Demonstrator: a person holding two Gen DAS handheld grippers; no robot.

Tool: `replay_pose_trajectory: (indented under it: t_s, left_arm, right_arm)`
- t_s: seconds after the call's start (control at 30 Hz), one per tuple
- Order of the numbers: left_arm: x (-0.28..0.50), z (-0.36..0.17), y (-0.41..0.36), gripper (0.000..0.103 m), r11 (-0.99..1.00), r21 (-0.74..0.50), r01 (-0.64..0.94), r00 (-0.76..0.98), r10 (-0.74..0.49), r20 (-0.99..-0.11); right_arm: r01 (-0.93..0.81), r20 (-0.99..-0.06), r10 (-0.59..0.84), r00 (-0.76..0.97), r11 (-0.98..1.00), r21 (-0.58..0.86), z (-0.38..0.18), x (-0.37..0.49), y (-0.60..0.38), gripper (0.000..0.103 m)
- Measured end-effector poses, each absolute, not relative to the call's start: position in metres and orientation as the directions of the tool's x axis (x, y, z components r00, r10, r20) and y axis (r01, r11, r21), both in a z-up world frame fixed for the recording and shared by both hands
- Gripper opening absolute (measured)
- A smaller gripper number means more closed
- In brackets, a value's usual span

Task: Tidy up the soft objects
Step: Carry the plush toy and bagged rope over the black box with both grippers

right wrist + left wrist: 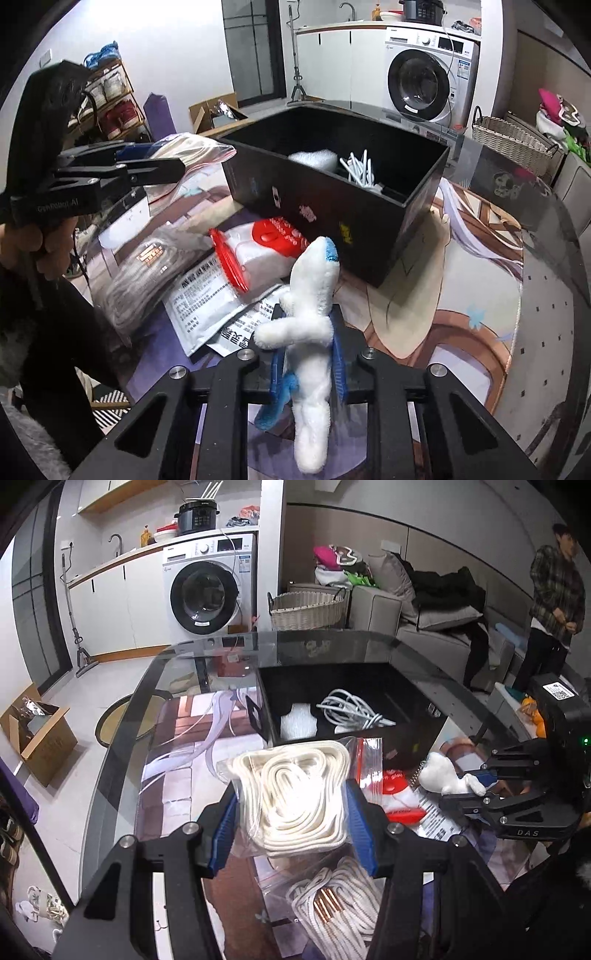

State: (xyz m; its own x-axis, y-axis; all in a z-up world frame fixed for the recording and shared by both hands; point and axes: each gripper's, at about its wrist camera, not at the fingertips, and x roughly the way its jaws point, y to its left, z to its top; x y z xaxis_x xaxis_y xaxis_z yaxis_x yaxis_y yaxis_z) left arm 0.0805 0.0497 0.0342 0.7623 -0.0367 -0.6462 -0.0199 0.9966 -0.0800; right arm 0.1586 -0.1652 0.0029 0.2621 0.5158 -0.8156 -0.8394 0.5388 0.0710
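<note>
My left gripper [291, 830] is shut on a clear zip bag of flat white rope [295, 794] and holds it above the table, in front of the black box [369, 679]. The same bag shows in the right wrist view [199, 155], with the left gripper [155, 162] at the left. My right gripper [308, 354] is shut on a white plush toy with blue trim [310, 332], held above the table beside the box [332, 218]. The toy [447, 771] and right gripper [465, 790] show at the right of the left wrist view. The box holds a white cable [351, 709] and white foam [299, 720].
On the patterned table mat [461, 302] lie a second bag of braided white rope [332, 904], a red-and-white packet in a zip bag [266, 251] and printed sachets [207, 306]. A wicker basket [306, 609], washing machine [207, 594], sofa and a standing person [554, 602] are beyond the table.
</note>
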Motion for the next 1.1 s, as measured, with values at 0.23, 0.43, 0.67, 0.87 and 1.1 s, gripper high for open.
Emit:
replay_pose_trajectory:
  t_s: [0.23,0.43,0.67,0.87,1.1]
  left_arm:
    - [0.080,0.054,0.050,0.053,0.992,-0.129,-0.013,0.801,-0.067,-0.595]
    - [0.097,0.070,0.043,0.053,0.991,-0.134,-0.010,0.821,-0.069,-0.567]
    - [0.130,0.074,0.042,0.053,0.990,-0.141,-0.030,0.828,-0.055,-0.558]
    - [0.154,0.070,0.043,0.053,0.987,-0.156,-0.043,0.827,-0.053,-0.560]
    - [0.170,0.059,0.038,0.053,0.993,-0.113,-0.040,0.823,-0.031,-0.567]
  right_arm:
    - [-0.844,-0.748,0.594,0.296,0.530,0.087,0.046,0.154,-0.167,0.021]
    - [-0.820,-0.681,0.642,0.352,0.563,0.108,0.080,0.166,-0.162,0.021]
    - [-0.766,-0.641,0.647,0.412,0.628,0.142,0.093,0.193,-0.147,0.021]
    - [-0.731,-0.639,0.634,0.435,0.663,0.161,0.095,0.216,-0.134,0.021]
    - [-0.718,-0.665,0.604,0.438,0.681,0.146,0.084,0.235,-0.113,0.021]
